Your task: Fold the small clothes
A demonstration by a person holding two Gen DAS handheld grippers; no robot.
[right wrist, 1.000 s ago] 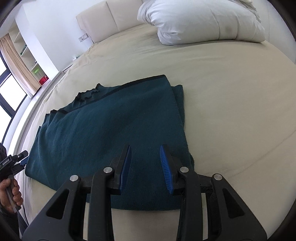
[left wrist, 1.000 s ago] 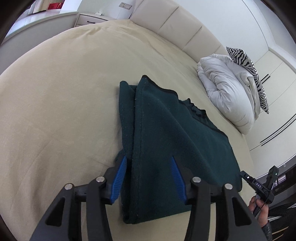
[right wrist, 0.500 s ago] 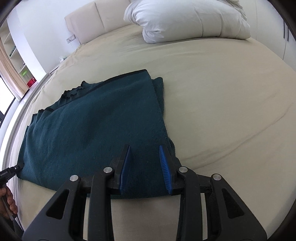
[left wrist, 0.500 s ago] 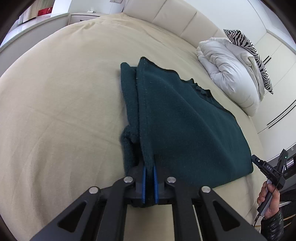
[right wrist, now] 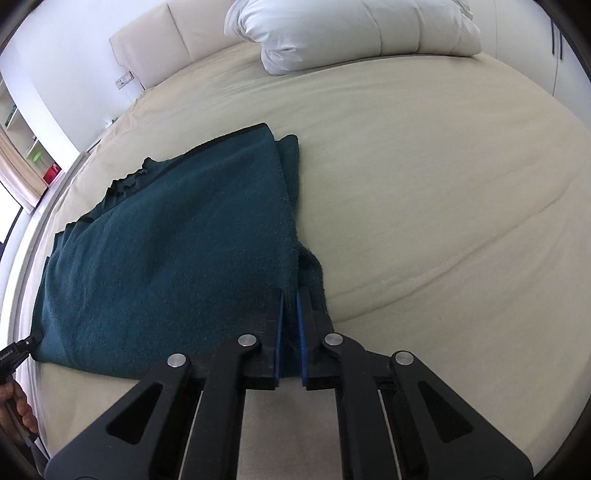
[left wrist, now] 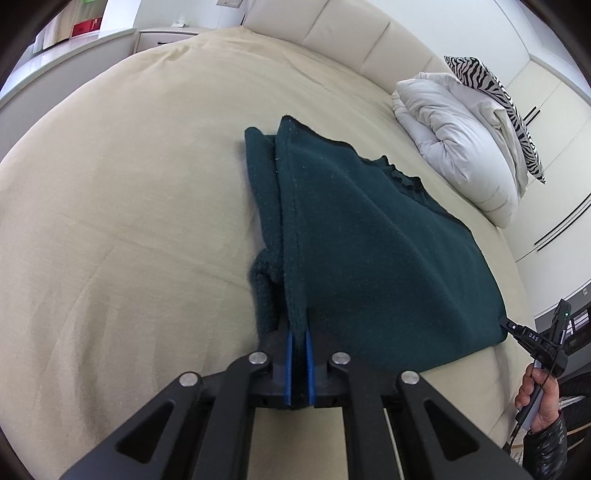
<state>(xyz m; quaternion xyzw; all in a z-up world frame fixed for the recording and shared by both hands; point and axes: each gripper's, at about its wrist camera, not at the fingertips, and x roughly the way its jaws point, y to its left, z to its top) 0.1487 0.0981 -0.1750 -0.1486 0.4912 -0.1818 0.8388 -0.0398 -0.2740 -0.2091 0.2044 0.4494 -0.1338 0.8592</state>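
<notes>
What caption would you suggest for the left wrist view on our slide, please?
Left gripper shut on a near corner of the dark green garment lying on the beige bed.

Bare beige bed sheet (left wrist: 110, 221) open left of green garment (left wrist: 369, 251); open right too. White duvet (left wrist: 458, 147) and zebra pillow (left wrist: 495, 99) crowd headboard end. Person's hand (left wrist: 541, 398) at near corner.

I see a wide bed under a smooth beige sheet (left wrist: 129, 192), a cream padded headboard (left wrist: 343, 33), a rumpled white duvet (left wrist: 458, 136), a zebra-striped pillow (left wrist: 495, 92) and white walls in daylight.
</notes>
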